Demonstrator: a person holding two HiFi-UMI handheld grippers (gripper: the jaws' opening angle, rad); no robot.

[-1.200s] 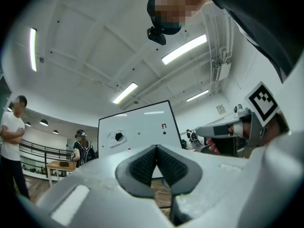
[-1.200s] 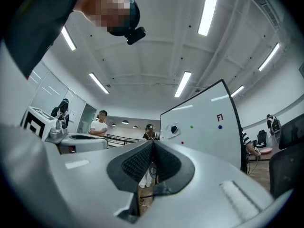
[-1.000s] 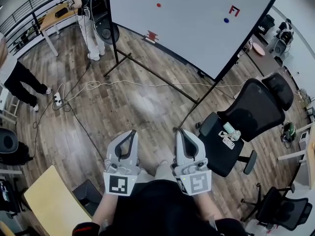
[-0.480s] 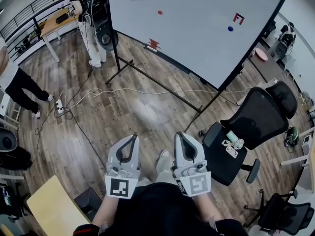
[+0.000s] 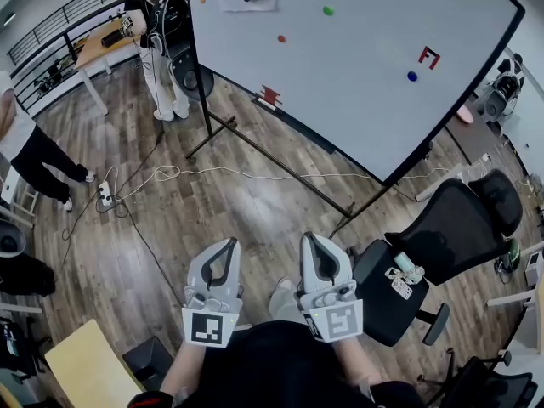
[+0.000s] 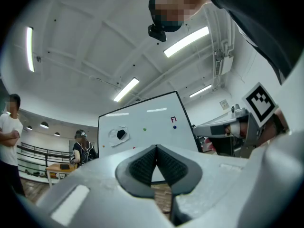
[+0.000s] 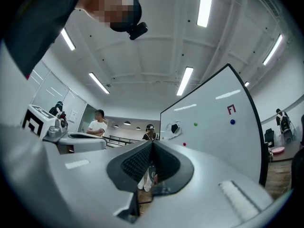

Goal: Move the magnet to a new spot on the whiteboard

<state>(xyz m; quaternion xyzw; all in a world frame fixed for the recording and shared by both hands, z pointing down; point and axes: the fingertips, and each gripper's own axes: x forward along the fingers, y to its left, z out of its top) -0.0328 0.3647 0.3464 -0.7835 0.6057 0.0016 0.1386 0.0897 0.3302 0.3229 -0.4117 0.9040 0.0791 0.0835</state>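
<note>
White-faced whiteboard (image 5: 357, 100) stands well ahead of my jaws, its round blue magnet (image 5: 412, 76) not yet reached. My left gripper (image 5: 229, 245) and right gripper (image 5: 310, 240) are closed, empty.

Red F (image 5: 429, 56) on whiteboard (image 5: 357, 92)

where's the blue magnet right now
In the head view the blue magnet sits on the right part of the whiteboard, just below the red mark and well to the right of the green magnet.
</note>
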